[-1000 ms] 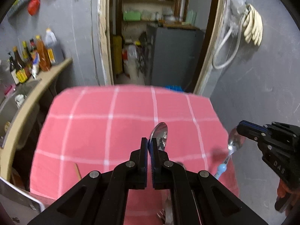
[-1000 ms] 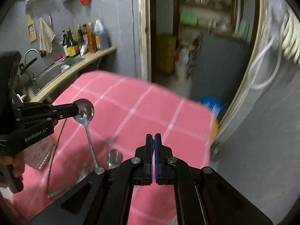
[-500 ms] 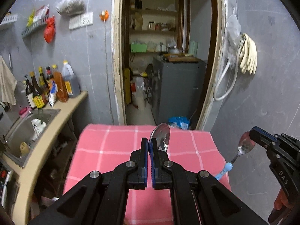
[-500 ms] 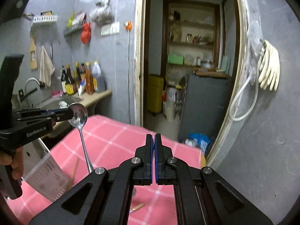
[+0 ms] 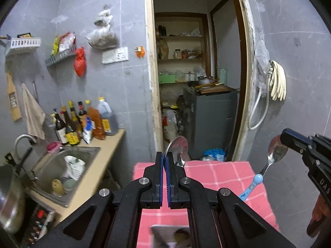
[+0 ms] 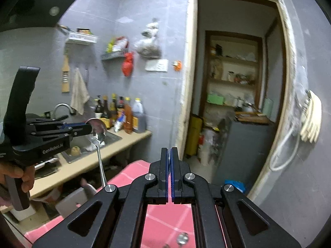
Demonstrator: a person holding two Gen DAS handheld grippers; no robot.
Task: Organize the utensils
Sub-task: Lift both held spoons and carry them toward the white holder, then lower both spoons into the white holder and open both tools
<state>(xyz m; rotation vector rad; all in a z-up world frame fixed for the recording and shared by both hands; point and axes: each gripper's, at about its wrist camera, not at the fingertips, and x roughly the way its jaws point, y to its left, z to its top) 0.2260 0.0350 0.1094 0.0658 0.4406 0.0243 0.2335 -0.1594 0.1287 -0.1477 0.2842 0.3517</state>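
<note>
pink checked tablecloth (image 5: 217, 177), grey-walled kitchen, sink (image 5: 62, 165), both grippers (image 5: 164, 161) (image 5: 289, 141) clamping spoons (image 5: 178, 148) (image 5: 275, 150)

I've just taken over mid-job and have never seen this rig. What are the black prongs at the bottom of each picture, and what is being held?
There is no robot here. A person holds one hand-held gripper in each hand, and each has a camera looking along its two fingers. One picture is from the left hand-held gripper, which is shut on the bowl of a metal spoon. The other is from the right hand-held gripper. Its catch shows only in the left view: a blue-handled spoon, also pinched at the bowl. Both spoons hang above a table with a pink checked cloth. Another spoon lies on the cloth.
</note>
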